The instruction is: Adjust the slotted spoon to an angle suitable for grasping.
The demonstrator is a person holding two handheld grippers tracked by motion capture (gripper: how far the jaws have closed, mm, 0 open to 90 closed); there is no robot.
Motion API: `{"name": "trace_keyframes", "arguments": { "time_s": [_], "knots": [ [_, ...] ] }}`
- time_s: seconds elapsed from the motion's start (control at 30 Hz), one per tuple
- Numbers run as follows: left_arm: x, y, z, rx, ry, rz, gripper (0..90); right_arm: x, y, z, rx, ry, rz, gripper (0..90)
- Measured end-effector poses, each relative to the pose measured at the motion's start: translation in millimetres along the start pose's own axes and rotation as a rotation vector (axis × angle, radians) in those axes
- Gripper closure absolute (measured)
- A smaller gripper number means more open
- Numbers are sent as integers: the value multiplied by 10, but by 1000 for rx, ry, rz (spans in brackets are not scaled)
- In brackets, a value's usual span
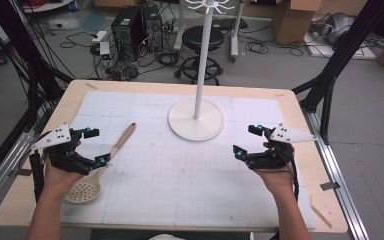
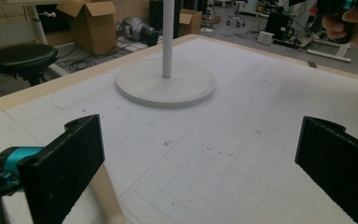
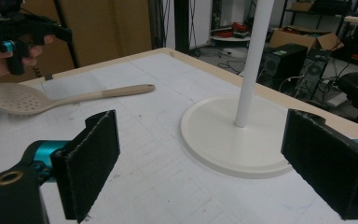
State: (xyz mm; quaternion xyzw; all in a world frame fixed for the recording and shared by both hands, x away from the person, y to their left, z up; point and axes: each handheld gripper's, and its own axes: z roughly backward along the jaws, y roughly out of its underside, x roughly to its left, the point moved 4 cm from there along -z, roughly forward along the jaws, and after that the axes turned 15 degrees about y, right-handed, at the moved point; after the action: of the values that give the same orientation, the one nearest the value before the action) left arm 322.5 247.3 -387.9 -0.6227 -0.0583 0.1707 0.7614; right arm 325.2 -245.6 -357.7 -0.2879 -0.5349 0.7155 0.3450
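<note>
A: Where's the spoon [image 1: 101, 167]?

B: Flat on the tabletop [image 1: 180, 195], bowl toward the person, handle pointing up toward the stand [image 1: 196, 119]. The left claw [image 1: 95, 146] hangs right over its handle, jaws wide with nothing between the pads. In the left gripper view the handle passes just under the left-hand jaw.

A: So nothing picked up yet?

B: Nothing. I'd judge this is the very start: the spoon is untouched, and all the lifting and whatever is to be done at the stand is left.

A: And the right claw [image 1: 246, 140]?

B: Also wide and empty, held off to the right of the stand's base, well apart from the spoon.

A: Any containers?

B: None on the tabletop. The spoon's slotted bowl [image 3: 10, 99] is empty, and the stand's base carries nothing. Its hooks at the top look bare too.
</note>
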Motion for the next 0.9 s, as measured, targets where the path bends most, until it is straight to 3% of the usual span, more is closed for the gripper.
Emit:
{"name": "trace_keyframes", "arguments": {
  "time_s": [0.47,0.9],
  "knots": [
    [-19,-9,14,-5,19,-4,17,60,-12,-28,15,-8,17,99],
    [-22,-24,15,19,5,-2,17,73,-11,-33,16,-18,15,99]
  ]
}}
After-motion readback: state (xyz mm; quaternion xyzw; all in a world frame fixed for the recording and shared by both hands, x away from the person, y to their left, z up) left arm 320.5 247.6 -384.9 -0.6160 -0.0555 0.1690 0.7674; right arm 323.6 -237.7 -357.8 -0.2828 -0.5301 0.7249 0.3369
